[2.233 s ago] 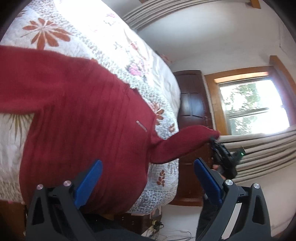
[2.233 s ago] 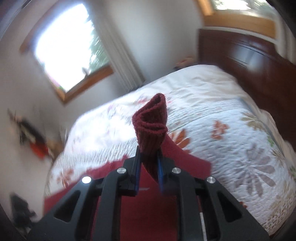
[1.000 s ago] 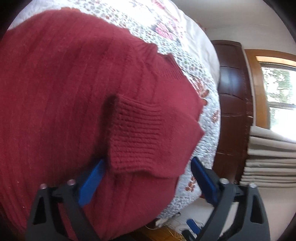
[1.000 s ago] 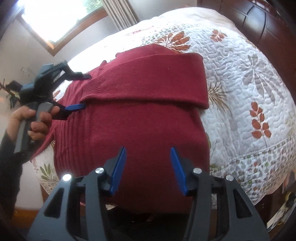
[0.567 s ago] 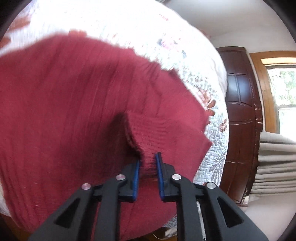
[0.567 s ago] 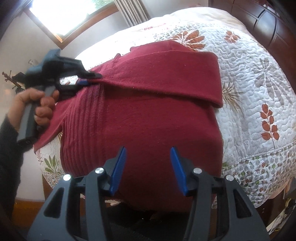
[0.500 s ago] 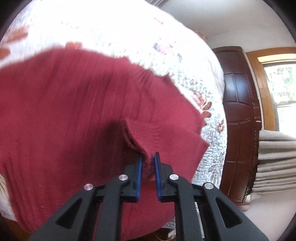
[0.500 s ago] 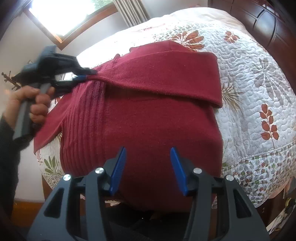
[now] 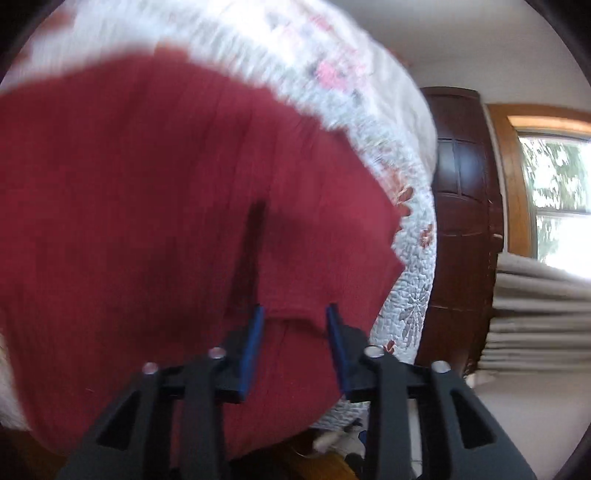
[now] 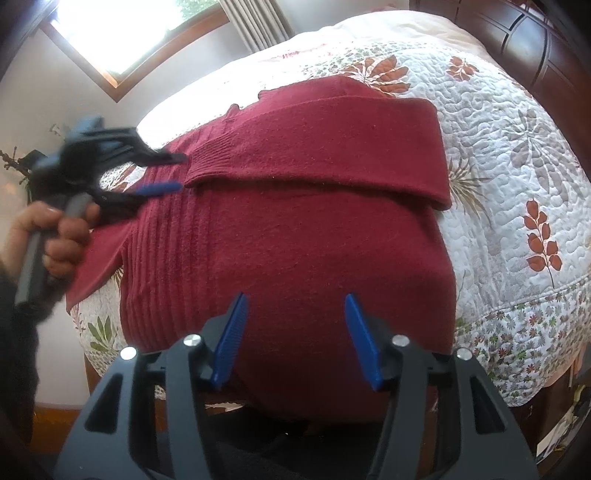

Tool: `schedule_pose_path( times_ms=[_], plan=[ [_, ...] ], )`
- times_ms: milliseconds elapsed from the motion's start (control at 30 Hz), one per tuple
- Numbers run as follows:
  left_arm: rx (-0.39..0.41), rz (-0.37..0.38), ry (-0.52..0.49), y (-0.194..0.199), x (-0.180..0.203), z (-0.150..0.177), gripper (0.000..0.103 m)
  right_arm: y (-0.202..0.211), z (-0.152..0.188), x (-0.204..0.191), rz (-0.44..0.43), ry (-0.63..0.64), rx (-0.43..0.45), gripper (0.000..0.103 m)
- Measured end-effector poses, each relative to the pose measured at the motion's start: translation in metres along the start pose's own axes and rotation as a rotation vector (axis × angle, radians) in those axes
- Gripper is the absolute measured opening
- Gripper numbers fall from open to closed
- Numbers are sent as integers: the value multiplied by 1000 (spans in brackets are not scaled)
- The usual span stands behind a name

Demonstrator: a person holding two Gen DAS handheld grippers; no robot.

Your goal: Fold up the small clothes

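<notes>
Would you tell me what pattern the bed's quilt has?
White quilt with rust-red and grey leaf prints, clearest from the right wrist.

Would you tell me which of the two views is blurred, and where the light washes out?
Left wrist view: motion-smeared sweater and quilt, window overexposed. Right wrist view: sharp, except the blurred left hand-held gripper; window blown out.
</notes>
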State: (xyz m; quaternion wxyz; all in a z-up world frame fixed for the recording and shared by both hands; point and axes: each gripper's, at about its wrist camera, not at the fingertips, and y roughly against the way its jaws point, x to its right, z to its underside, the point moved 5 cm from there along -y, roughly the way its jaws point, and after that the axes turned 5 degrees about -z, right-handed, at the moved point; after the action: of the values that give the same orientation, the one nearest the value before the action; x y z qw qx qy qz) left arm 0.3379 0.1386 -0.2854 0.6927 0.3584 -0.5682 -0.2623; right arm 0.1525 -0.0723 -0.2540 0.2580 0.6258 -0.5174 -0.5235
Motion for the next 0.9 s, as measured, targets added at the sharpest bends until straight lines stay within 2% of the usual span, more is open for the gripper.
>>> schedule_pose_path(
  times_ms=[100,200,267,300,333,500,633,767,900],
  plan=[
    [-17,14,61,-21,-9,-1,41,3,1,1,3,-6,3,56],
    [-2,15,70,-26,-6,-6,41,5,1,7,9,-17,5,57],
    [10,11,65,-25,-3,-9,33,5,1,11,7,-29,3,57],
    [17,6,58,-25,-1,-10,16,5,2,11,8,-32,2,57],
    [24,8,48,-25,1,-11,11,5,2,11,5,-32,3,57],
    [58,17,33,-13,4,-15,8,4,-1,7,-1,-12,0,57],
    [100,55,-11,14,14,-16,7,3,-3,2,-8,1,-2,57],
    [179,100,-65,60,26,-20,7,2,-4,0,-10,11,-8,57],
    [246,112,-76,105,13,-26,7,2,-3,-1,-11,11,-6,57]
  ],
)
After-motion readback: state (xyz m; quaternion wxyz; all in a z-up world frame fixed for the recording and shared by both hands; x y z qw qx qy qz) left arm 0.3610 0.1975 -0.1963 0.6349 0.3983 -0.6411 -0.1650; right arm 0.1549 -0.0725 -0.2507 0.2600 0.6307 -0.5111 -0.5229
